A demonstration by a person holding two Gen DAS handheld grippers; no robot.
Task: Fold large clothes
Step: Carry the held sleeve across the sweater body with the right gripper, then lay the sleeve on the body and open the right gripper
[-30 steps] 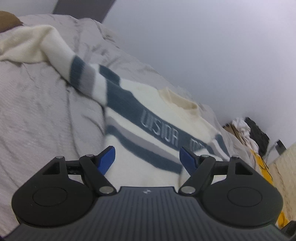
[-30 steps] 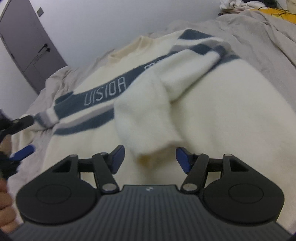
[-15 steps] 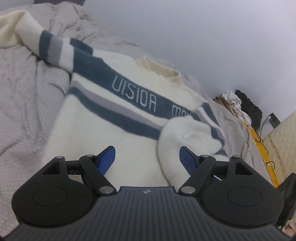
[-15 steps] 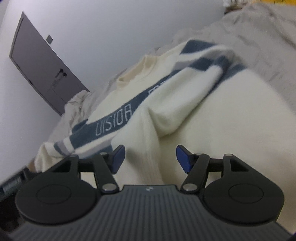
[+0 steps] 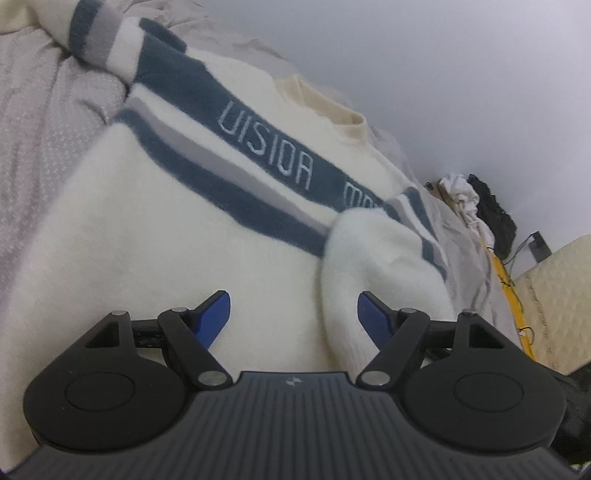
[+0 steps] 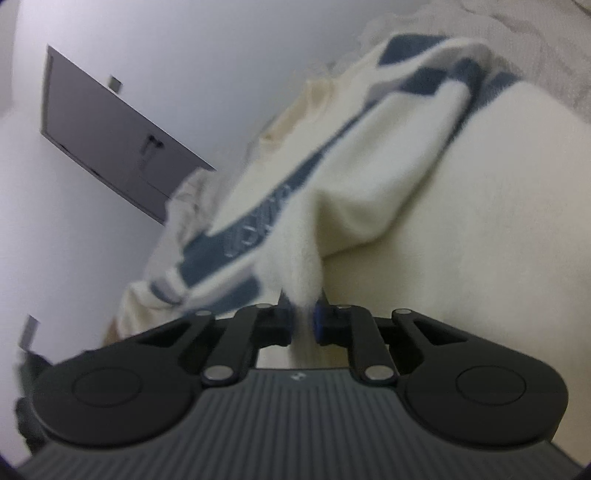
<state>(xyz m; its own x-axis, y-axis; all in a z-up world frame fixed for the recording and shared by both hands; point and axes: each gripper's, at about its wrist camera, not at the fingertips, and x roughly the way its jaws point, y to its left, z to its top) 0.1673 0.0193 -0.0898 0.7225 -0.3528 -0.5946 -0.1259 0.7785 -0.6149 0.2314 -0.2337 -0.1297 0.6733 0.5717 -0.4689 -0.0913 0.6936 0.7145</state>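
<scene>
A cream sweater [image 5: 147, 229] with dark blue and grey stripes and pale lettering lies spread on a bed. Its right sleeve [image 5: 369, 266] is folded over the body. My left gripper [image 5: 293, 314] hovers low over the sweater's lower body, open, with the sleeve's end lying by its right finger and nothing pinched. In the right wrist view my right gripper [image 6: 303, 321] has its jaws closing tight on a fold of that sleeve [image 6: 351, 206], and fabric bunches up between the pads. The other sleeve [image 5: 99, 33] stretches away at the top left.
A grey rumpled bed cover [image 5: 44, 122] lies under the sweater. A pile of white and black clothes [image 5: 469, 199] and a cream quilted surface [image 5: 550, 295] sit at the far right. A grey door [image 6: 110, 140] stands in the white wall.
The right gripper went from open around the sleeve to pinched shut on it. The left gripper stayed open and came lower and closer over the sweater body.
</scene>
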